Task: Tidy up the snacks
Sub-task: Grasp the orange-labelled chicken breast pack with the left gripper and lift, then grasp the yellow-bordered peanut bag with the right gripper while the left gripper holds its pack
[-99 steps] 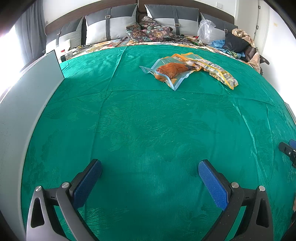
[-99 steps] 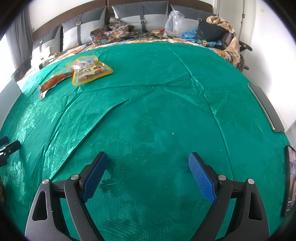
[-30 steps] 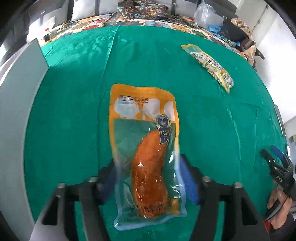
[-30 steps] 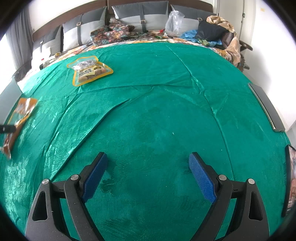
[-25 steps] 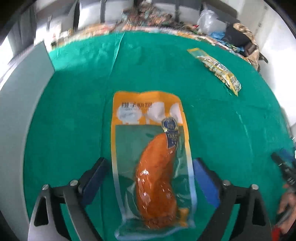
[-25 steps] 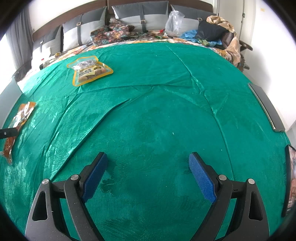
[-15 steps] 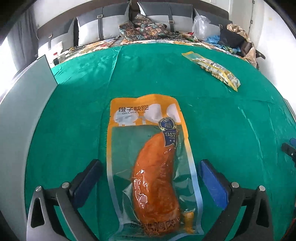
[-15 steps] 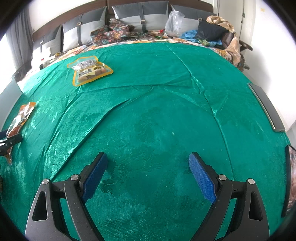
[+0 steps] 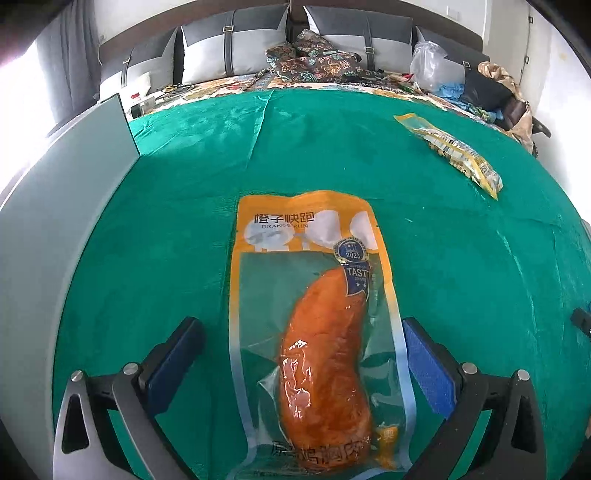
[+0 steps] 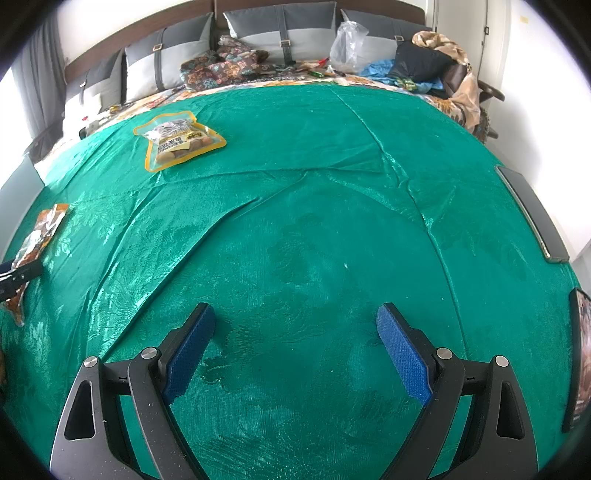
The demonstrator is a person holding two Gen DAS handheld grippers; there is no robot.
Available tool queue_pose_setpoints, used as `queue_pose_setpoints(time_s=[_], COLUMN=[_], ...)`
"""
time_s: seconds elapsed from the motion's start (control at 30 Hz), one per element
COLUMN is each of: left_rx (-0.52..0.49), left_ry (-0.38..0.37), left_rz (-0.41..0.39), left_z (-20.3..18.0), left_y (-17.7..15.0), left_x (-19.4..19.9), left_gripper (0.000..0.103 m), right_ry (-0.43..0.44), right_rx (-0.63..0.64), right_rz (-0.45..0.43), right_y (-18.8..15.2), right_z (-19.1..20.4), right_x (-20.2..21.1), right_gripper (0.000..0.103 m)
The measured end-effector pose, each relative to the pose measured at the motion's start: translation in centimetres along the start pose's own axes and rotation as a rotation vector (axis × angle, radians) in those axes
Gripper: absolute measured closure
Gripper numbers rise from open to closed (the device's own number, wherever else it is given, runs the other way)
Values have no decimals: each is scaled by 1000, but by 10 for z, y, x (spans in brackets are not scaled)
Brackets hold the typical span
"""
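- Left gripper [image 9: 301, 363] stands wide apart with nothing clamped; the orange snack pouch [image 9: 314, 332] lies flat on the green cloth [image 9: 332, 147] between its fingers.
- Right gripper [image 10: 295, 349] hangs just as wide and bare.
- The yellow snack bag [image 9: 454, 151] sits at 1 o'clock, well apart from the pouch.
- Best next move, probably: lift the left gripper straight up so the pouch is not dragged.
- Whether a finger brushes the pouch edge is unclear.

Two snack packets lie on the green cloth [image 9: 461, 258]: one orange pouch [image 9: 314, 317] with a single orange-brown piece inside, and one yellow-edged packet [image 9: 452, 147] of small pieces. Two grippers show, the left gripper [image 9: 301, 349] and the right gripper [image 10: 295, 339]. At least three grey cushions [image 10: 291, 33] line the headboard.
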State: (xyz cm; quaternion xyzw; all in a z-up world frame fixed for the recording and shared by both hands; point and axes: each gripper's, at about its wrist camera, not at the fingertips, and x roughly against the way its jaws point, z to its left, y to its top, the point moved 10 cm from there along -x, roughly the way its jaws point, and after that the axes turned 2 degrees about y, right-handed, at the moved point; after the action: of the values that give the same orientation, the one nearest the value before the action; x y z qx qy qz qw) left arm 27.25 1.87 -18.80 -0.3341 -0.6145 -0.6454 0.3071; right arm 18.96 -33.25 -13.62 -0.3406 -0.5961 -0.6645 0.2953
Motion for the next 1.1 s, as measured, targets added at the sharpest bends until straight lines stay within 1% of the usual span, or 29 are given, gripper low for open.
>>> queue_pose_setpoints(time_s=[0.13,0.23,0.33,0.37,0.4,0.47,0.53,0.6,0.67,0.7,0.83,0.9,0.93,1.03,1.1], left_rx=[0,0,1,1,1,0,0,0,0,0,1,1,1,1,1], left_ry=[2,1,0,0,1,1,2,1,1,1,1,1,1,1,1], left_rz=[-1,-1,-2,-2,-2,-2,-2,-2,-2,-2,-2,-2,-2,-2,-2], left_z=[0,0,0,0,0,0,0,0,0,0,0,0,0,0,0], left_y=[-1,-1,-1,-1,-1,-1,-1,-1,-1,-1,-1,-1,-1,-1,-1], left_x=[-1,0,-1,-1,-1,0,0,0,0,0,0,0,0,0,-1], left_gripper=[0,0,0,0,0,0,0,0,0,0,0,0,0,0,0], right_ry=[0,10,10,14,35,98,136,182,208,212,205,191,170,139,122], right_rx=[0,2,7,10,9,-22,-35,2,68,131,288,327,343,373,370], right_rz=[0,5,6,5,8,-18,-57,-75,-65,-46,37,103,133,177,234], right_y=[0,0,0,1,4,23,56,98,126,144,173,176,175,172,164], right_z=[0,2,4,5,7,12,23,46,69,85,125,138,142,151,153], right_x=[0,-1,-1,-1,-2,-1,1,-7,-21,-35,-78,-100,-111,-130,-142], right_gripper=[11,8,8,8,8,9,9,9,9,9,9,9,9,9,10])
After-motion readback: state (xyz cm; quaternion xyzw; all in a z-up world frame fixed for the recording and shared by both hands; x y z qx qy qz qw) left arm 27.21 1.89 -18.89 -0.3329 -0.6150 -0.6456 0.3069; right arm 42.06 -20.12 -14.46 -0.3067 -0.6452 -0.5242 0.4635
